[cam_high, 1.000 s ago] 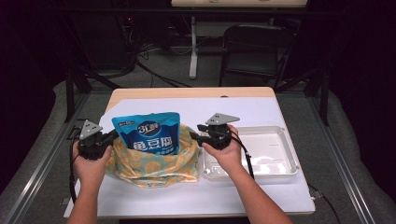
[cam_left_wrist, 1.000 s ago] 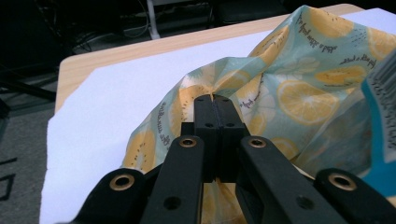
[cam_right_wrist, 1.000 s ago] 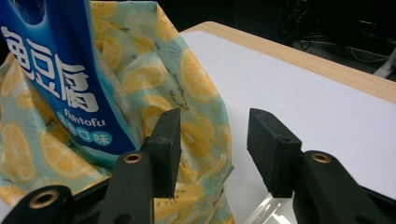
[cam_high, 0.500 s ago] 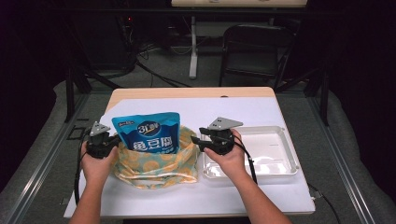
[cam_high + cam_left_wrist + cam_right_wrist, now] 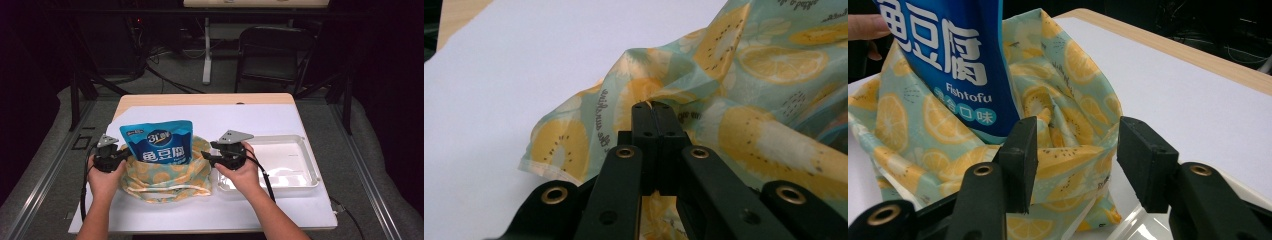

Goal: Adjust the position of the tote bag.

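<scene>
The left gripper is clenched on the bag's rim; in the left gripper view a fold of the fruit-print cloth is pinched between its closed jaws, and the bag spreads ahead and to the right, cut off by the frame.

The right gripper is released: its jaws have just been opening and now straddle the bag's opposite edge without pressing it. Ahead of them the blue pouch stands in the bag, bottom hidden by cloth, top cropped. Behind this gripper lies the tray, partly covered by the hand.
</scene>
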Tool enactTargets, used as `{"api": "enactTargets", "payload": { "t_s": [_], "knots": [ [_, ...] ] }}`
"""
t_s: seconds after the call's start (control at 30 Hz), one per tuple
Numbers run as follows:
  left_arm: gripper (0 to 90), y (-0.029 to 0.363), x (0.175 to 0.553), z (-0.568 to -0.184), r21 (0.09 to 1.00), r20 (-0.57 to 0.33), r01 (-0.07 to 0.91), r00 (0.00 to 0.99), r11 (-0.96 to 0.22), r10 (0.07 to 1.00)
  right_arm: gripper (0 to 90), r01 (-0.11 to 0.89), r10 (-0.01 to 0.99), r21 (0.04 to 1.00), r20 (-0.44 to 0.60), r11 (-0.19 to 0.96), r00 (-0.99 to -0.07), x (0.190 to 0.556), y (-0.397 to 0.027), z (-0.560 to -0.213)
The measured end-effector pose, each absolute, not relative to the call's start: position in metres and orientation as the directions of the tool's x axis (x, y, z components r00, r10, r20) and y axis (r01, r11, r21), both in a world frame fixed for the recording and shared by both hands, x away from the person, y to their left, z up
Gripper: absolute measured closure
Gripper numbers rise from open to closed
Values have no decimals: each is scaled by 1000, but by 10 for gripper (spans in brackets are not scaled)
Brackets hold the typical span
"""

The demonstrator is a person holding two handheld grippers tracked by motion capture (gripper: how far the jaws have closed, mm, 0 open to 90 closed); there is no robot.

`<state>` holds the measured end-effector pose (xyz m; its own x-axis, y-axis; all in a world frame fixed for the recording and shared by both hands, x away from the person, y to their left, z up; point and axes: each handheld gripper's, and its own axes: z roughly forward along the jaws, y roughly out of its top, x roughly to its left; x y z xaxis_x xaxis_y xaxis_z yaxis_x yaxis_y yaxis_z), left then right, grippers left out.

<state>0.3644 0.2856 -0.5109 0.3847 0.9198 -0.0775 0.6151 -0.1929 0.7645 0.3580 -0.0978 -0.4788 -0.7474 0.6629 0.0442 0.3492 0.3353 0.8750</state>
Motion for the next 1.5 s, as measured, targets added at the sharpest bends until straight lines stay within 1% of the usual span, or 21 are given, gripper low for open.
{"api": "enactTargets", "payload": {
  "t_s": [0.3,0.47,0.63,1.0,1.2,1.33,1.5],
  "knots": [
    [900,285,363,-520,732,-53,645,376,-221,925,497,372,671,864,55,340,-740,364,-95,-487],
    [900,290,361,-524,718,-53,664,354,-211,934,558,392,676,847,53,360,-735,368,-93,-492],
    [899,292,360,-527,709,-47,671,354,-218,934,631,406,677,825,40,393,-735,371,-90,-497],
    [897,300,360,-536,690,-65,697,330,-197,942,772,410,679,809,20,420,-734,374,-90,-507],
    [891,301,361,-539,685,-63,701,327,-197,943,774,418,677,795,13,439,-736,376,-89,-512],
    [885,302,360,-540,688,-74,701,324,-187,943,757,423,675,790,16,444,-738,376,-89,-513],
    [850,305,359,-537,698,-90,694,328,-175,941,728,421,667,790,21,446,-745,376,-88,-515]
  ]
}}
